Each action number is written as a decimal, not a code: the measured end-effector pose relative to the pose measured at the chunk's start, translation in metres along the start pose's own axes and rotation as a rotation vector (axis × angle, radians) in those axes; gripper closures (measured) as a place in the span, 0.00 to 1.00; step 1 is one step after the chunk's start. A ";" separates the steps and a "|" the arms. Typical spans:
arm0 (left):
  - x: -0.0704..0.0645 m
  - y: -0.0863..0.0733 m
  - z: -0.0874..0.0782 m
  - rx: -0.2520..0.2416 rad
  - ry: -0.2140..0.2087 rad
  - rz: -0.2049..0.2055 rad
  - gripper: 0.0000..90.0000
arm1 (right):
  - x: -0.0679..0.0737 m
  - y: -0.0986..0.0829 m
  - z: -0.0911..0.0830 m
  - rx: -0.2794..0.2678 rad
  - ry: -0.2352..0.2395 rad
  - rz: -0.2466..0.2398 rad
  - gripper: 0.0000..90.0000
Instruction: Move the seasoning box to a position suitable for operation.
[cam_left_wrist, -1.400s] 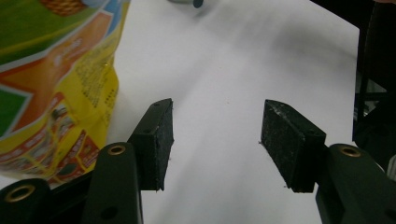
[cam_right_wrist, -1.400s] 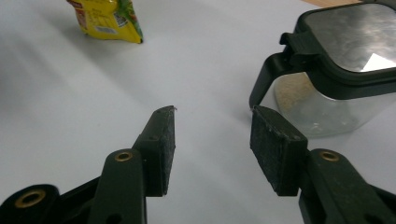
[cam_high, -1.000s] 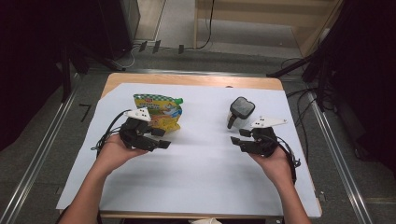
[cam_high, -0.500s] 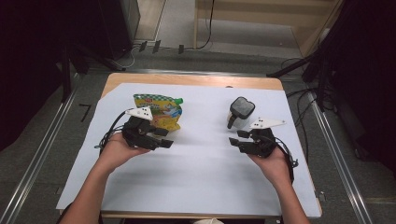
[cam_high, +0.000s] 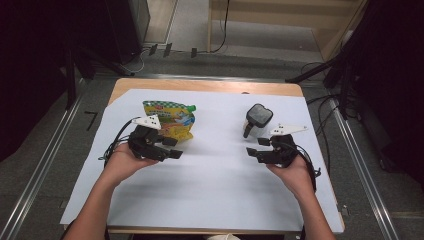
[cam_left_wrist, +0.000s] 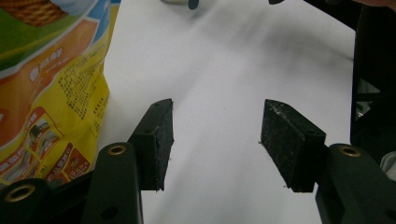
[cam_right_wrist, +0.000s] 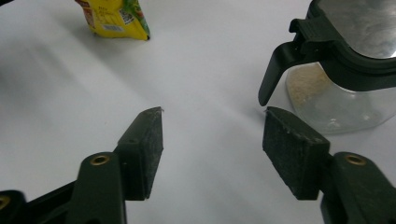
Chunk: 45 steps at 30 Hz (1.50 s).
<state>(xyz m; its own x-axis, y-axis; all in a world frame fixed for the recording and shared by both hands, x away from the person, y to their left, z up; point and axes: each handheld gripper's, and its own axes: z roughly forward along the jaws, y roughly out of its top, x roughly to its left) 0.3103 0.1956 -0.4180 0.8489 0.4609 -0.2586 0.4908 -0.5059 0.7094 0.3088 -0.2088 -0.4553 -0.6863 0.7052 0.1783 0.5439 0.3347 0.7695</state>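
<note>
A white sheet (cam_high: 210, 195) covers most of the worktop (cam_high: 200, 86), whose bare wood shows along the far edge. The yellow and green pouch (cam_high: 170, 120) lies flat on the sheet towards the far left corner, and the left gripper (cam_high: 170, 149) sits just on its near side, with the grey plate on top of the gripper overlapping the pouch's near left edge in the high view. In the left gripper view the jaws stand released, wide apart over bare white sheet, and the pouch (cam_left_wrist: 51, 84) lies just outside the left-hand pad (cam_left_wrist: 156, 140), close beside it but not between the pads. Towards the far right of the worktop stands a clear jar (cam_high: 257, 119) with a black lid and a black handle, holding a little pale powder. The right gripper (cam_high: 257, 146) rests on the sheet just near of it, also released with its jaws spread. In the right gripper view the jar (cam_right_wrist: 336, 98) is just beyond the right-hand pad (cam_right_wrist: 287, 149), its handle hanging down close to the pad's tip, apart from it.
</note>
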 end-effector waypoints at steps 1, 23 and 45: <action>0.000 0.000 0.000 0.000 -0.001 0.000 0.50 | -0.001 0.000 0.000 -0.002 -0.001 0.008 0.41; -0.010 0.001 0.005 0.015 -0.008 0.026 0.49 | -0.021 -0.007 -0.010 -0.034 -0.093 -0.006 0.48; -0.015 0.004 0.009 0.032 -0.021 0.051 0.49 | -0.076 0.008 0.007 -0.009 -0.108 0.081 0.34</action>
<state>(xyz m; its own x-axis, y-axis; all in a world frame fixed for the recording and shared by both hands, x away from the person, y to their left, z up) 0.3018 0.1798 -0.4171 0.8769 0.4186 -0.2362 0.4522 -0.5519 0.7007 0.3688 -0.2547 -0.4669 -0.5841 0.7929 0.1736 0.5910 0.2689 0.7605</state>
